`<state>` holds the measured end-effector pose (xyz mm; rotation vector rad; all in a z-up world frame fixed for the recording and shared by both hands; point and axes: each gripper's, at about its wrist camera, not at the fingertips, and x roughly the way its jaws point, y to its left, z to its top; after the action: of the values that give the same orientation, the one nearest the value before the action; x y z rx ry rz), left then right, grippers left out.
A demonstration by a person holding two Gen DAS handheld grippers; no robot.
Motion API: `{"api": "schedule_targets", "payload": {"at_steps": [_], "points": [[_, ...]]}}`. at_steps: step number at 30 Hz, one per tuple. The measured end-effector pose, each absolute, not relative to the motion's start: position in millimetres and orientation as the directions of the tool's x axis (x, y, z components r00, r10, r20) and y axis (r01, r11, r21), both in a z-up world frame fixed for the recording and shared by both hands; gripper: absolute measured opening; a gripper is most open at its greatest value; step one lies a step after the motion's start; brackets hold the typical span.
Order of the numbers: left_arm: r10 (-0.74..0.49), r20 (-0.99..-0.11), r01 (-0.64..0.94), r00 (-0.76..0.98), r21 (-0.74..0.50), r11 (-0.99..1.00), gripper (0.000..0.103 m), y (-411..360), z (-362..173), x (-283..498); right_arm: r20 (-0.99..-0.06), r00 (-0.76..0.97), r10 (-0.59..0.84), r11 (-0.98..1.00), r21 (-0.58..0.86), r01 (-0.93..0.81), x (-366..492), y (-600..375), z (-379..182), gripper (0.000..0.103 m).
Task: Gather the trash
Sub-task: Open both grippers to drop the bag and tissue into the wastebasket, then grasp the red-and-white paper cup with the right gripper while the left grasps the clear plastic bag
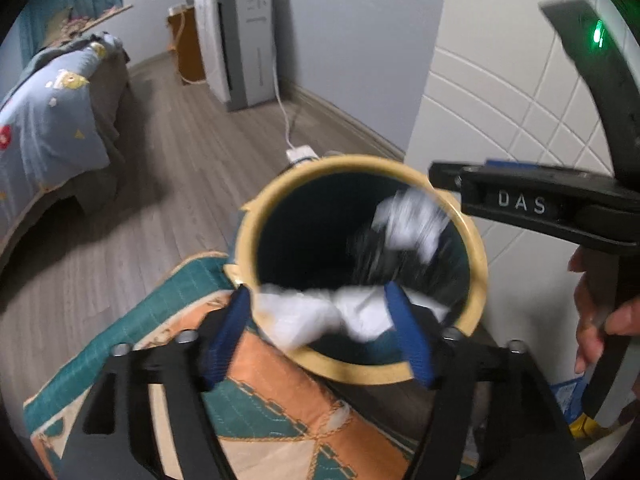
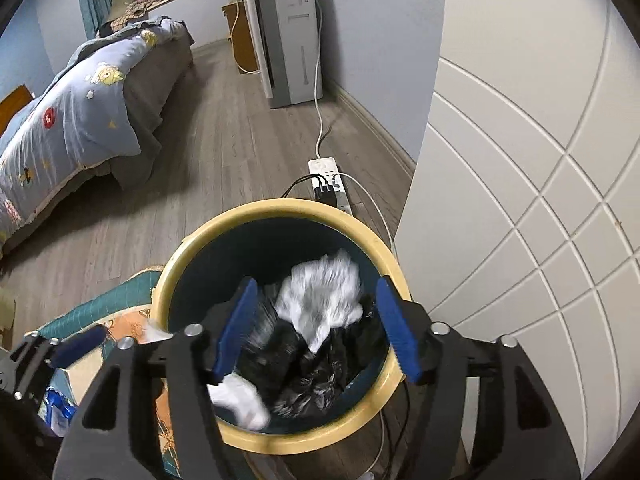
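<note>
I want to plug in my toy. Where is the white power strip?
In the right wrist view the white power strip lies on the wooden floor just behind the yellow-rimmed bin, beside the white panelled door.

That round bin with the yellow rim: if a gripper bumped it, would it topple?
Possibly. The bin looks tall and narrow, and holds only crumpled white paper and a black bag, so it is probably light. The white panel close beside it might stop a fall that way.
</note>
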<state>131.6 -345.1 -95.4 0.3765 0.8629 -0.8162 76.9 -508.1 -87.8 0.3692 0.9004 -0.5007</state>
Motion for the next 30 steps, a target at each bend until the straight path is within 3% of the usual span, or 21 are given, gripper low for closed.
{"api": "schedule_targets", "payload": {"at_steps": [8, 19, 30], "points": [[-0.472, -0.757, 0.678, 0.452, -0.052, 0.733, 0.094, -296, -64, 134, -0.812, 0.547, -0.203, 0.847, 0.134, 0.515, 78, -494, -80, 0.097], [-0.369, -0.729, 0.526, 0.577, -0.014, 0.850, 0.097, -184, -14, 114, -0.813, 0.568, -0.131, 0.914, 0.122, 0.386, 82, -425, -56, 0.097], [-0.194, -0.732, 0.338, 0.653, 0.052, 0.940, 0.097, -50, 3, 92, -0.808, 0.589, 0.000, 0.962, 0.160, 0.219, 90, -315, -33, 0.097]]}}
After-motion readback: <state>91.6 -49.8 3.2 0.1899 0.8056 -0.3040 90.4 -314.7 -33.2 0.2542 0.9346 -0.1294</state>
